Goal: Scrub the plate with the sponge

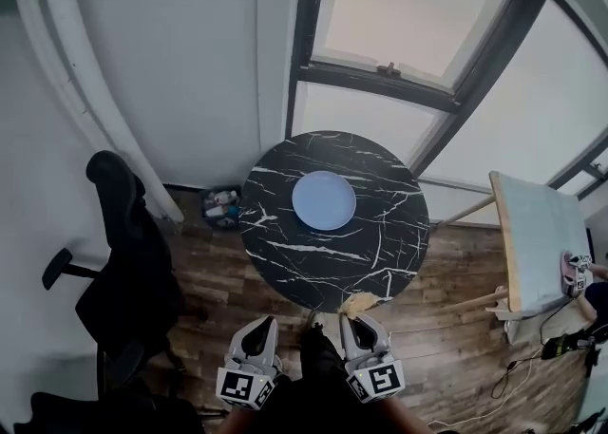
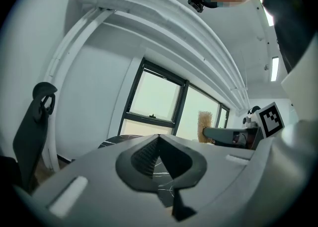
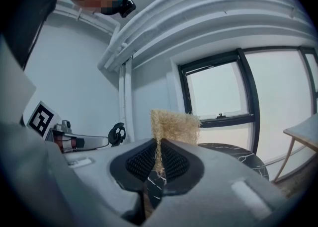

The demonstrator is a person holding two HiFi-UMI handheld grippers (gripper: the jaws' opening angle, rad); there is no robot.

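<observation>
- Plate (image 1: 323, 200): in the head view it is pale blue and lies flat on the round black marbled surface (image 1: 313, 261), a little behind the middle. Bare marble shows all round it.
- Head view, near rim: the left claw (image 1: 260, 325) and the right claw (image 1: 353, 324) sit side by side low in the frame. Both are short of the surface's near rim and well apart from the plate. A tan sponge (image 1: 359, 305) juts from the right claw just at that rim. The frame's bottom edge cuts off the arms.
- Head view, room: a black chair (image 1: 123, 261) stands at the left and a tilted board on legs (image 1: 537, 242) at the right. A window (image 1: 408, 33) is behind the surface. Wood floor (image 1: 228, 280) lies open between the surface and both the chair and the board.
- Left gripper view: the left claw is clenched, its pads met with nothing between them. Its grey body hides most of the surface, so only a sliver of marble shows and the plate cannot be made out. The right claw and the sponge appear at the right.
- Right gripper view: the right claw grasps the sponge, pinching its lower edge between the ribbed pads, and the rest stands upright above the tips. Part of the surface's top shows beyond at the right, but the plate cannot be made out there. The left claw is partly cut off at the left.
</observation>
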